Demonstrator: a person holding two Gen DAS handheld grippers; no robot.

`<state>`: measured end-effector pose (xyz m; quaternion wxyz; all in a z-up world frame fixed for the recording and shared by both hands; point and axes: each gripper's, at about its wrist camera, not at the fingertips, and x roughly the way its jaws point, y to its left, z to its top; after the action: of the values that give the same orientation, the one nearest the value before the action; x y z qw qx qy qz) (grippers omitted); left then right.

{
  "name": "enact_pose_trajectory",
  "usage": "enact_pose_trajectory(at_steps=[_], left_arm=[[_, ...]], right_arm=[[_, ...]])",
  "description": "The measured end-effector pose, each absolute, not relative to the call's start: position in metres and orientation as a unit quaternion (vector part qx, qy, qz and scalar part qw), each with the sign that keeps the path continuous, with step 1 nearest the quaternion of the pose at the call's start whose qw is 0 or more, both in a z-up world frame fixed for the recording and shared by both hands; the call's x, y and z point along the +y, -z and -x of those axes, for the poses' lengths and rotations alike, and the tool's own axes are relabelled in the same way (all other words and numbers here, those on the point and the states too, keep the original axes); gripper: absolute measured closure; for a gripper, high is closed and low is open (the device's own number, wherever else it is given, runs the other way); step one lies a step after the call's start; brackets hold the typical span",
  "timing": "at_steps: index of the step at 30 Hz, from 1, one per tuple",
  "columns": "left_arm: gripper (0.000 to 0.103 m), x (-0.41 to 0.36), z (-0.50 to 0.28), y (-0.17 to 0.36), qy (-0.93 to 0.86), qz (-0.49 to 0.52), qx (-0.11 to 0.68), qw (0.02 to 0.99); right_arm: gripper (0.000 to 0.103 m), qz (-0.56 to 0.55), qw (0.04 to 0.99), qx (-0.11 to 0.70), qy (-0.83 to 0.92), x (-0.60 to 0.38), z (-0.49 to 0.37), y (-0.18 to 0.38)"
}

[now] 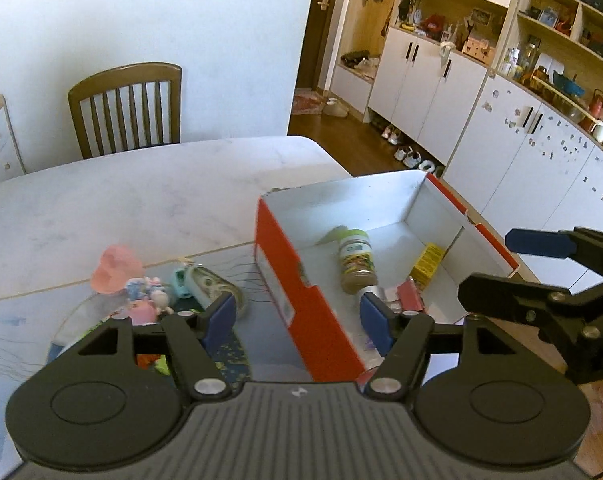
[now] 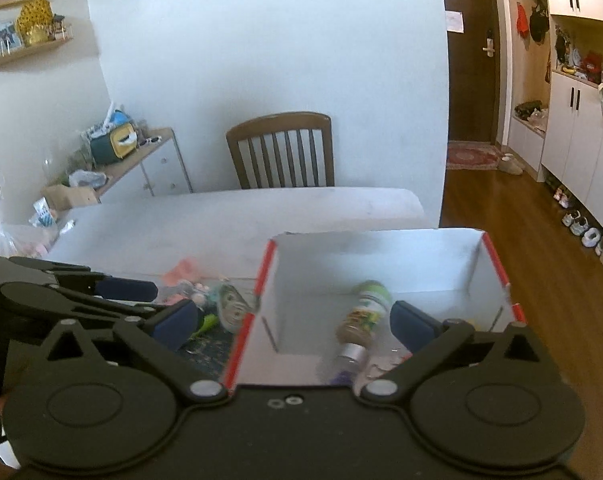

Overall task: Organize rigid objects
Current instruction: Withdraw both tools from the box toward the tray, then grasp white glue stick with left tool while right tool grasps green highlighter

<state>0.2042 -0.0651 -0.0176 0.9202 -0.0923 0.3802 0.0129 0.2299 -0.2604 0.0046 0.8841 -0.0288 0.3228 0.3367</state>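
Observation:
A red cardboard box (image 1: 285, 280) with a white inside stands on the table. In it lie a spice jar (image 1: 356, 262) with a green lid, a small yellow box (image 1: 427, 265) and a red binder clip (image 1: 408, 295). My left gripper (image 1: 297, 320) is open and empty, straddling the box's left wall. My right gripper (image 2: 293, 320) is open and empty above the box (image 2: 243, 344); the jar (image 2: 361, 320) lies between its fingers, below them. The right gripper also shows at the right of the left wrist view (image 1: 513, 268).
Left of the box lie a pink toy (image 1: 115, 270), small figurines (image 1: 147, 300), a teal item (image 1: 179, 280) and a tin (image 1: 215, 290) on a patterned mat. A wooden chair (image 1: 127, 110) stands behind the table. White cabinets (image 1: 521, 140) line the right.

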Motion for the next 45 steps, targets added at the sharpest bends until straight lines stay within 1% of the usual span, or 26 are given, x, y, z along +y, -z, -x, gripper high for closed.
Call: enact_pose_trajectory(at_steps=[2, 3, 4, 6, 9, 14, 16, 18, 19, 24, 31, 39, 45], left_arm=[[0.032, -0.055, -0.197, 0.017, -0.013, 0.096, 0.376, 0.922], [0.027, -0.049, -0.194, 0.017, -0.013, 0.097, 0.373, 0.923], [0.024, -0.044, -0.190, 0.017, -0.013, 0.098, 0.370, 0.924], [0.024, -0.032, -0.183, 0.017, -0.013, 0.099, 0.364, 0.926], [0.018, -0.013, -0.176, 0.018, -0.010, 0.105, 0.361, 0.926], [0.017, 0.017, -0.163, 0.024, 0.000, 0.123, 0.351, 0.928], [0.009, 0.027, -0.159, 0.028, -0.001, 0.120, 0.356, 0.927], [0.003, 0.040, -0.155, 0.033, 0.001, 0.123, 0.355, 0.927], [0.003, 0.045, -0.153, 0.035, 0.001, 0.125, 0.351, 0.928], [0.002, 0.068, -0.147, 0.055, -0.007, 0.116, 0.341, 0.933], [0.002, 0.102, -0.150, 0.083, -0.028, 0.119, 0.365, 0.923], [0.002, 0.137, -0.160, 0.116, -0.052, 0.110, 0.384, 0.915], [0.002, 0.150, -0.170, 0.134, -0.059, 0.110, 0.388, 0.913]], right_arm=[[0.000, 0.024, 0.885, 0.322, -0.336, -0.252, -0.222, -0.004], [0.000, 0.020, 0.884, 0.323, -0.337, -0.248, -0.219, -0.004], [0.000, 0.018, 0.883, 0.325, -0.337, -0.243, -0.216, -0.003], [0.000, 0.013, 0.883, 0.326, -0.336, -0.234, -0.210, -0.002], [0.000, 0.012, 0.883, 0.329, -0.335, -0.220, -0.202, 0.000], [0.000, 0.018, 0.881, 0.335, -0.333, -0.199, -0.192, 0.004], [0.000, 0.020, 0.879, 0.338, -0.334, -0.190, -0.189, 0.007], [0.000, 0.024, 0.877, 0.343, -0.336, -0.181, -0.186, 0.009], [0.000, 0.026, 0.876, 0.344, -0.337, -0.177, -0.185, 0.010], [0.000, 0.033, 0.871, 0.352, -0.340, -0.154, -0.181, 0.014], [0.000, 0.049, 0.866, 0.365, -0.339, -0.121, -0.183, 0.026], [0.000, 0.076, 0.852, 0.391, -0.340, -0.082, -0.186, 0.052], [0.001, 0.076, 0.857, 0.414, -0.297, -0.061, -0.199, 0.077]])
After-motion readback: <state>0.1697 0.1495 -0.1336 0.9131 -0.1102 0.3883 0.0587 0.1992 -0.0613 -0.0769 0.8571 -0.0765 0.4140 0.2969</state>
